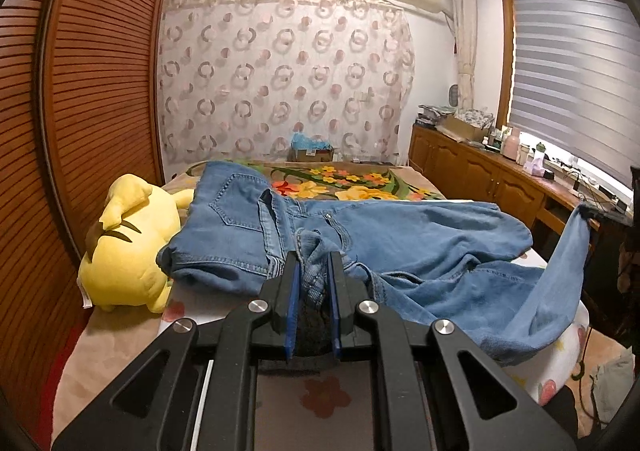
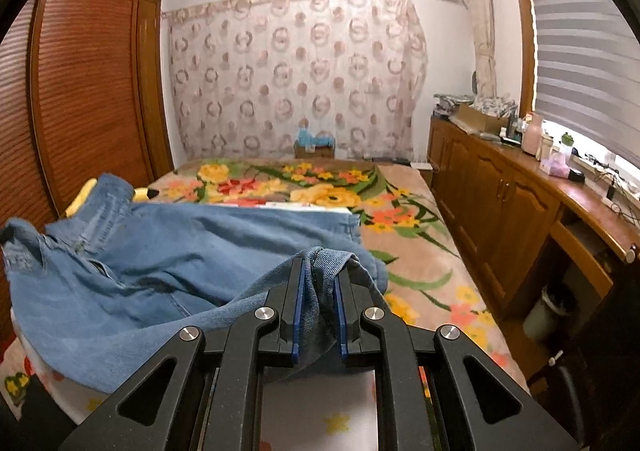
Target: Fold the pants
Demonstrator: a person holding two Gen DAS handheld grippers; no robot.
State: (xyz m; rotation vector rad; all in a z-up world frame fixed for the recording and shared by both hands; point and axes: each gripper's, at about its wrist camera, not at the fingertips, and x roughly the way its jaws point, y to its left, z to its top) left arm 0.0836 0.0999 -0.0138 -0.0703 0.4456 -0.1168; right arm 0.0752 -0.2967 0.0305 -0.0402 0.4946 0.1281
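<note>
Blue denim jeans (image 1: 400, 243) are spread across the near part of a bed (image 2: 420, 251) covered by a floral blanket, with a yellow plush toy (image 1: 128, 251) lying just beside them at the left. A bunched fold near the waistband is clamped in the left gripper (image 1: 314, 283), whose jaws are nearly closed on the cloth. A hem of one leg is pinched likewise by the right gripper (image 2: 318, 291), and the leg is seen hanging lifted at the right in the left wrist view. The denim is judged fairly heavy, soft yet thick, not slippery; it is best taken at seams, hems or waistband.
</note>
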